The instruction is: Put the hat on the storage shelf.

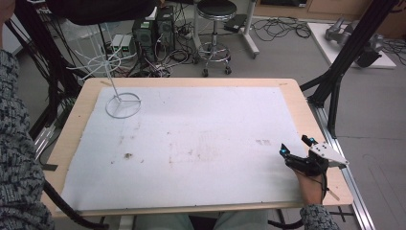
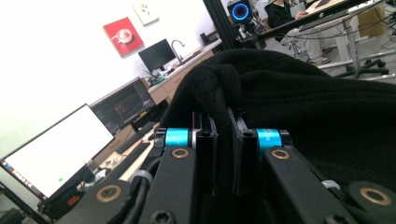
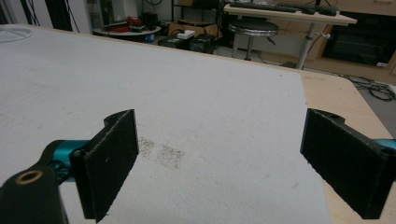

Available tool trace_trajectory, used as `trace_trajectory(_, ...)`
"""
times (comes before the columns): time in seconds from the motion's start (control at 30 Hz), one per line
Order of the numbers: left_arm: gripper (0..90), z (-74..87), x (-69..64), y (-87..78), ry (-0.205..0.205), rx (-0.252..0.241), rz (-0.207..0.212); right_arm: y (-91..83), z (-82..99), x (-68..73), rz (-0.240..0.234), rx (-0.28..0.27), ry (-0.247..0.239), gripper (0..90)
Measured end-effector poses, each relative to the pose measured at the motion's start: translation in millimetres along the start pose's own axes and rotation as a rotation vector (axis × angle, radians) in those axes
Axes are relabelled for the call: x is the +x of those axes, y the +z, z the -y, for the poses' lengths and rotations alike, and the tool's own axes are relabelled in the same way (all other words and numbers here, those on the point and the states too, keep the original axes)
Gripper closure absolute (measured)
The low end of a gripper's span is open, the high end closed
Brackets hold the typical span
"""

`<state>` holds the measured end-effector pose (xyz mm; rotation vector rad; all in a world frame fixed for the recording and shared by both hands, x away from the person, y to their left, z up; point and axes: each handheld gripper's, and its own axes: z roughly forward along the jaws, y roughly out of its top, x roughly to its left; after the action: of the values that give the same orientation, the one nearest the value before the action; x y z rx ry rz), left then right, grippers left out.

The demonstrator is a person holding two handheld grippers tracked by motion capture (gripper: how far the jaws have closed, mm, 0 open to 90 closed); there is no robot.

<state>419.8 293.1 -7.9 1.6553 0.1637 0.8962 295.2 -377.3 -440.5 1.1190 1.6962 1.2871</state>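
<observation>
My left gripper [image 2: 223, 122] is shut on a fold of black fleece cloth [image 2: 303, 102], which bunches up between its jaws and spreads off to the right. A dark mass of the same cloth [image 1: 95, 10] hangs at the top left of the high view, above the table. My right gripper [image 1: 295, 144] rests at the table's right edge in a person's hand, jaws wide open. In the right gripper view, the right gripper [image 3: 219, 144] holds nothing, with bare white sheet [image 3: 187, 93] between its jaws.
A white wire stand [image 1: 122, 98] with a ring base stands at the back left of the white sheet [image 1: 191, 143] covering the wooden table [image 1: 297, 96]. Behind the table are a stool [image 1: 215, 28], computer boxes [image 1: 153, 28] and floor cables. A black frame leg [image 1: 344, 62] rises at the right.
</observation>
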Motion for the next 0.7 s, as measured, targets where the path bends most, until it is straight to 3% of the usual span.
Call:
trace_trajectory(0.33,81.9,20.9,-1.5,-3.8,-0.011,0.013,-0.013,3.3,-0.8,2.1,-0.012,0.001,-0.011,10.5)
trace_trajectory(0.7,80.4,29.3,-11.5,7.4,-0.025,0.099,0.016,5.2,-2.0,3.4,-0.020,0.001,-0.016,10.6)
